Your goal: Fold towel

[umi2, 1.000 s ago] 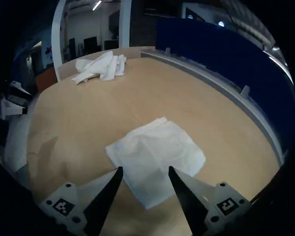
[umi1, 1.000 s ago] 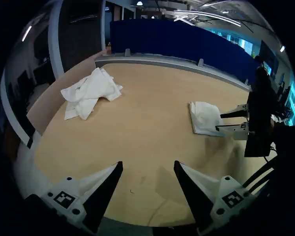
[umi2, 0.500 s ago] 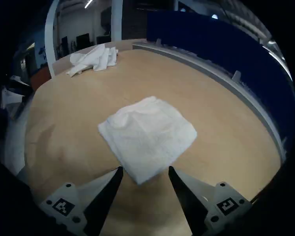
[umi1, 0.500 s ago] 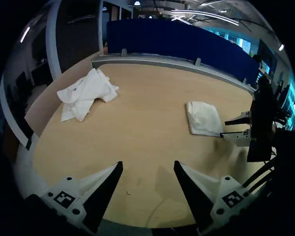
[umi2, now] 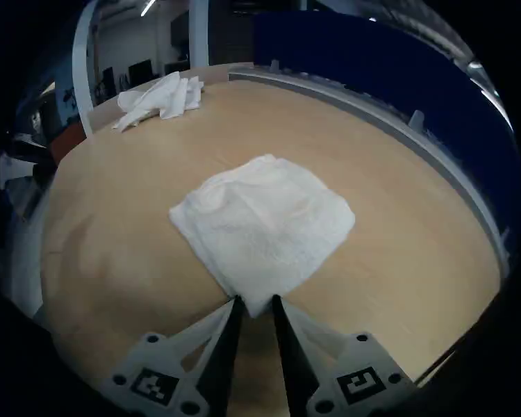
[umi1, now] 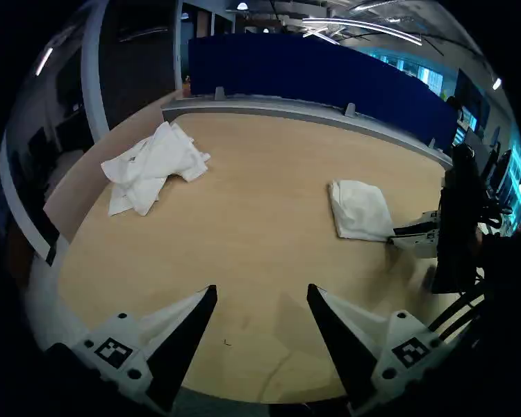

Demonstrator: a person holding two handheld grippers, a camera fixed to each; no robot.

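The folded towel [umi2: 260, 219] lies in the middle of the right gripper view, a white square on the wooden table [umi2: 399, 250], one corner pointing down towards the camera. The right gripper [umi2: 254, 302] has its fingers drawn close on that near corner, pinching the cloth between the tips. In the left gripper view the same towel [umi1: 361, 208] sits right of centre, with the right gripper [umi1: 403, 235] at its lower right edge. The left gripper [umi1: 260, 290] is spread wide at the bottom of its view, above bare table [umi1: 260, 174] and gripping nothing. A crumpled heap of white cloth [umi1: 153, 163] lies at upper left, well apart from the towel, and a blue partition [umi1: 316, 69] runs behind the table.
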